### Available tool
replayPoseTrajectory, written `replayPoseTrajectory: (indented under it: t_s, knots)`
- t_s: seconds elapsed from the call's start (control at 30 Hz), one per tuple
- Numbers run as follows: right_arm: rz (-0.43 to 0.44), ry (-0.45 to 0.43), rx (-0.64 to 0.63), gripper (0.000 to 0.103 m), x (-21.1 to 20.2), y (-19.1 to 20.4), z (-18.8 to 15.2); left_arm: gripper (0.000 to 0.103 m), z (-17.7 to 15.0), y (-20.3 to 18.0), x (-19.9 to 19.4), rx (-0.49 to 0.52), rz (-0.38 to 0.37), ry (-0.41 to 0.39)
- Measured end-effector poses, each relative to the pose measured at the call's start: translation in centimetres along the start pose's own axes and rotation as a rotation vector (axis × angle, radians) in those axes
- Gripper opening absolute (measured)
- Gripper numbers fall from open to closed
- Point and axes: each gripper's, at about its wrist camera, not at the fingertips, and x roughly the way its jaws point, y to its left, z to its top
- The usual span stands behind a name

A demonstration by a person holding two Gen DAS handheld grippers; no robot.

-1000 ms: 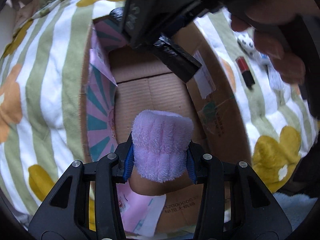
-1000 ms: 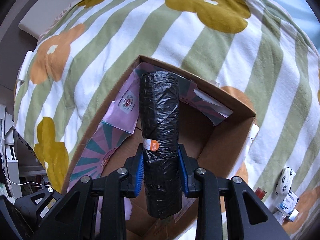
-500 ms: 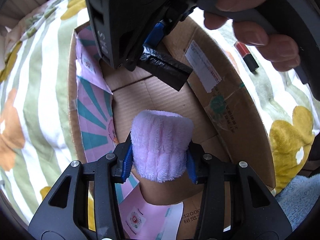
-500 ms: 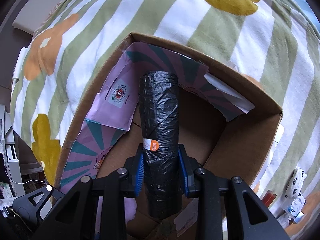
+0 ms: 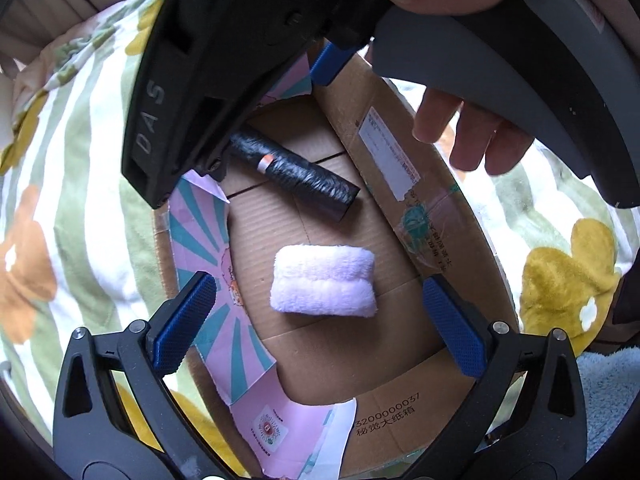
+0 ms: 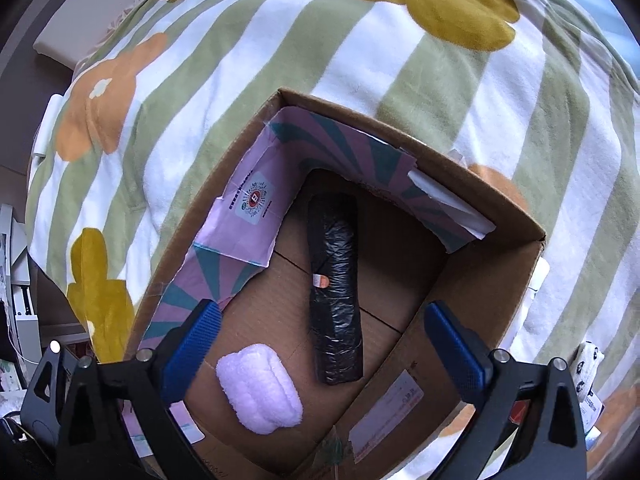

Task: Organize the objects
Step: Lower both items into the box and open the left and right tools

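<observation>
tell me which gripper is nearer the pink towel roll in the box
Left. The left gripper hangs open right over the pink towel roll; the right gripper is open over the black bag roll beside it.

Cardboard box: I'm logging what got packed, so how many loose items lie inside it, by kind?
Black bag roll: 1
Lilac fluffy cloth: 1
Total: 2, both on the cardboard box floor.

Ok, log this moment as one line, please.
left gripper: open | right gripper: open | pink towel, black bag roll: lying apart in cardboard box
</observation>
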Motion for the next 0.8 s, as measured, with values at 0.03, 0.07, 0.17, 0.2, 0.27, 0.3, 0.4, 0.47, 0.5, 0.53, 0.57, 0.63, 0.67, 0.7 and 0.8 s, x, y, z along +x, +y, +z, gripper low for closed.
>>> replayPoseTrajectory:
  t_s: [0.03,0.07,0.17,0.2,0.27,0.3,0.4,0.47,0.5,0.53,0.57,0.63,0.67,0.7,0.8]
  knots:
    - [0.001,-0.001,0.000,0.102,0.0,0.1,0.0,0.103,0.1,0.0,0.0,0.001,0.005,0.001]
    - [0.002,-0.004,0.000,0.102,0.0,0.1,0.0,0.103,0.0,0.3,-0.1,0.002,0.008,0.002]
    - [0.004,-0.014,0.001,0.102,-0.2,0.2,-0.2,0.103,0.1,0.4,0.0,0.005,0.008,-0.001]
    - [0.005,-0.016,0.001,0.102,-0.3,0.2,-0.2,0.103,0.2,0.3,-0.1,0.005,0.009,-0.002]
    - [0.006,-0.019,0.002,0.102,-0.6,0.3,-0.3,0.103,0.1,0.3,-0.1,0.005,0.011,-0.003]
    - [0.006,-0.022,0.003,0.102,-0.8,0.3,-0.4,0.103,0.1,0.3,-0.3,0.004,0.013,-0.005]
    - [0.006,-0.040,0.010,0.102,-1.8,0.4,-0.6,0.103,-0.2,0.1,-1.2,-0.001,0.018,-0.015]
    - [0.001,-0.052,0.012,0.102,-2.6,0.6,-0.8,0.103,-0.4,0.0,-2.0,-0.009,0.020,-0.022]
    - [-0.002,-0.056,0.013,0.102,-3.0,0.7,-0.9,0.103,-0.5,0.1,-2.3,-0.014,0.020,-0.025]
    - [-0.004,-0.061,0.013,0.102,-3.5,0.8,-1.1,0.103,-0.6,0.0,-2.6,-0.019,0.024,-0.028]
    - [-0.007,-0.068,0.013,0.102,-4.0,0.9,-1.2,0.103,-0.9,-0.1,-3.3,-0.023,0.028,-0.031]
    - [-0.013,-0.087,0.010,0.102,-5.2,1.3,-1.6,0.103,-1.1,-0.2,-4.5,-0.032,0.033,-0.038]
    - [-0.017,-0.097,0.009,0.102,-5.7,1.5,-1.8,0.103,-1.2,-0.3,-5.1,-0.039,0.036,-0.039]
    - [-0.022,-0.106,0.008,0.102,-6.3,1.6,-2.1,0.103,-1.3,-0.3,-5.5,-0.048,0.037,-0.041]
    - [-0.026,-0.131,0.014,0.102,-8.2,1.9,-2.9,0.103,-1.7,-0.5,-6.8,-0.081,0.044,-0.051]
